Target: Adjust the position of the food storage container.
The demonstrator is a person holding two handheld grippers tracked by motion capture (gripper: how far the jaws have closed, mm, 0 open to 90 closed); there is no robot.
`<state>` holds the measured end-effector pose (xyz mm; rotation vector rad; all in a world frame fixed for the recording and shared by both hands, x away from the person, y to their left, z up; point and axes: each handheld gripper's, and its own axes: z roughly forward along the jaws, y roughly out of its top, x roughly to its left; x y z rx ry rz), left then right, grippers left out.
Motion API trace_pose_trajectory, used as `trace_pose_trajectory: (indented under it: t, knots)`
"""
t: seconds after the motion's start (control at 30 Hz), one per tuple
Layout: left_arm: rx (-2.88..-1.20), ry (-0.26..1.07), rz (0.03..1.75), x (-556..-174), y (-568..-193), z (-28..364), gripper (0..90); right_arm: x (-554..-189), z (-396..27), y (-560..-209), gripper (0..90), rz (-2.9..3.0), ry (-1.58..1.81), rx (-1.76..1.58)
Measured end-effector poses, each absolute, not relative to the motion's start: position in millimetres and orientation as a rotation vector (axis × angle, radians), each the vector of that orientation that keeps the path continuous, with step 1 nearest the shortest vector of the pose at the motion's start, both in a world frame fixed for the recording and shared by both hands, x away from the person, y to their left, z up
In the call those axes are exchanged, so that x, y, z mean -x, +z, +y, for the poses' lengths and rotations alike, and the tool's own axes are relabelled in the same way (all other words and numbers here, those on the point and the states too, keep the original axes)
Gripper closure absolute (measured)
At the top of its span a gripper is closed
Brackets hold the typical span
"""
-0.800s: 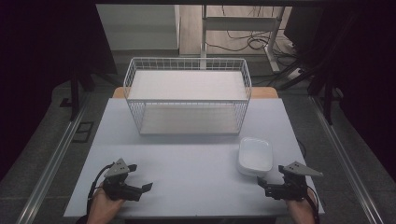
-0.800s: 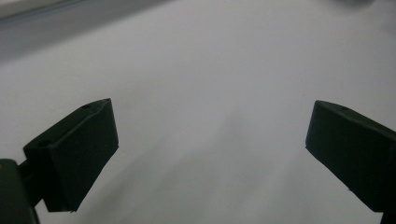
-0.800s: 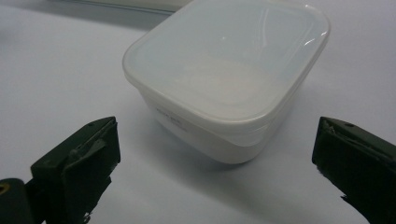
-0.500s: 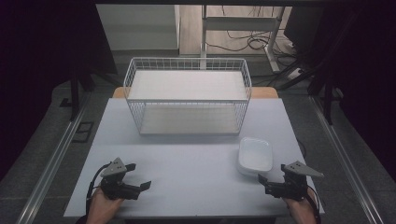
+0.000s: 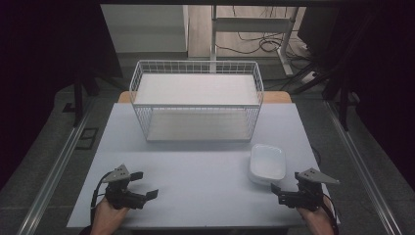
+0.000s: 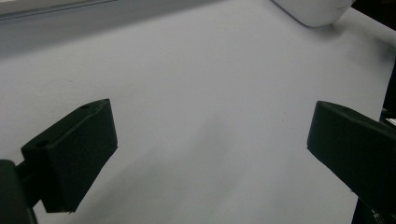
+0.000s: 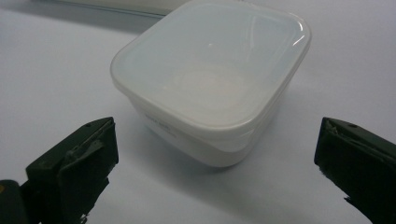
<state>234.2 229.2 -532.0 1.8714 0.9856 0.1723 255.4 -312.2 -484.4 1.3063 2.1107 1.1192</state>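
Near the table's front edge, both grippers wait spread

At the near corners we hold the left gripper (image 5: 145,185) and the right gripper (image 5: 275,189) low and level, jaws wide apart, nothing between them. Just beyond our right gripper stands the white lidded container (image 5: 267,162); farther back, the wire basket (image 5: 196,102).
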Motion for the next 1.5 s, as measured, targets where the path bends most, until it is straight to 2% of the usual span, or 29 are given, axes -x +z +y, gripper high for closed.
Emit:
trace_pose_trajectory:
  t: [0.47, 0.53, 0.63, 1.07, 1.13, 1.5]
  knots:
    - [-1.868, 0.200, 0.964, -234, -531, 228, 1.7, -274, -316, -464, 2.1, 2.061, 1.095, -1.401]
    - [-1.879, 0.210, 0.966, -234, -531, 227, 1.7, -280, -318, -461, 6.3, 2.051, 1.119, -1.433]
    - [-1.894, 0.223, 0.966, -234, -531, 226, 1.9, -289, -319, -459, 18.8, 2.043, 1.085, -1.459]
    - [-1.935, 0.255, 0.977, -234, -532, 223, 2.7, -330, -325, -458, 85.5, 2.045, 0.983, -1.396]
    - [-1.939, 0.250, 0.970, -234, -533, 222, 2.8, -334, -327, -460, 89.1, 2.038, 0.958, -1.407]
    - [-1.947, 0.232, 0.931, -233, -532, 219, 2.8, -349, -324, -470, 89.4, 2.080, 0.945, -1.427]
